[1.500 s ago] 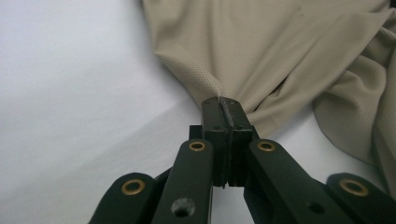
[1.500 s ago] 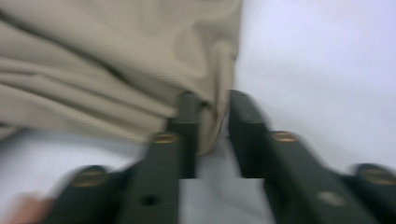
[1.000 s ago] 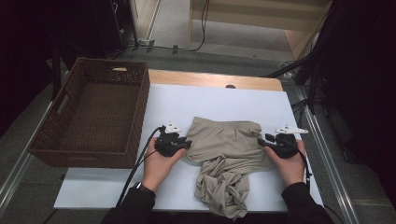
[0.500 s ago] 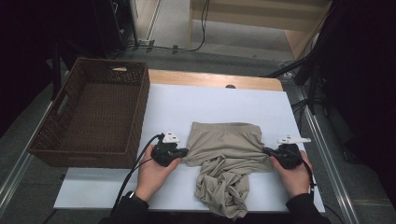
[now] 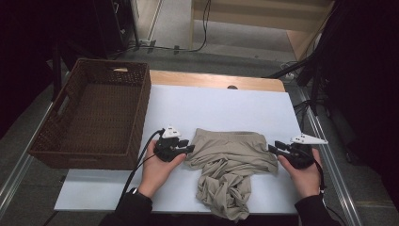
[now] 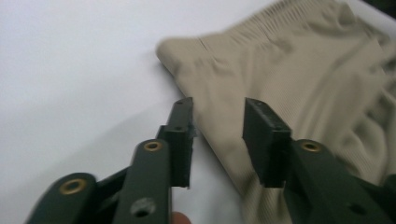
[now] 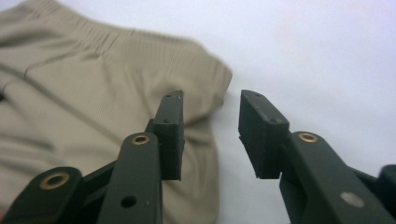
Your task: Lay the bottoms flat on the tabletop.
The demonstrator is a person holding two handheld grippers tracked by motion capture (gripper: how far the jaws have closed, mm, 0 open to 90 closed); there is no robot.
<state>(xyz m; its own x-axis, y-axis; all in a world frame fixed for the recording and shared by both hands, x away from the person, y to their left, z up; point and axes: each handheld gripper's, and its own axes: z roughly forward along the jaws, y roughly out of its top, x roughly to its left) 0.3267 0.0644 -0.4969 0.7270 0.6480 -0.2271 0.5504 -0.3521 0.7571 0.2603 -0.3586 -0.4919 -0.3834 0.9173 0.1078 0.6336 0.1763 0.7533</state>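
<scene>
The left gripper (image 6: 218,135) has its jaws parted a moderate way, having just been opening, and nothing is clamped between them: in the left gripper view the side edge of the beige shorts (image 6: 299,88) lies under the gap, with the pads clear of the cloth. The right gripper (image 7: 211,133) stands the same way, jaws just opened to a moderate gap and gripping nothing, hanging over the other side edge of the shorts where cloth meets the white table top (image 7: 327,51). From the high view, the left gripper (image 5: 188,149) sits just beside the left edge of the shorts (image 5: 230,162) and the right gripper (image 5: 276,148) just beside the right edge, each held in a hand (image 5: 157,169) with dark sleeves coming in from the bottom. The shorts lie on the white table top (image 5: 221,108) near its front, waistband flat and turned toward the far side, the legs bunched in a crumpled heap toward the person. A brown wicker basket (image 5: 139,117) stands to the left of the left hand, partly over the table's left edge, apart from the shorts.
</scene>
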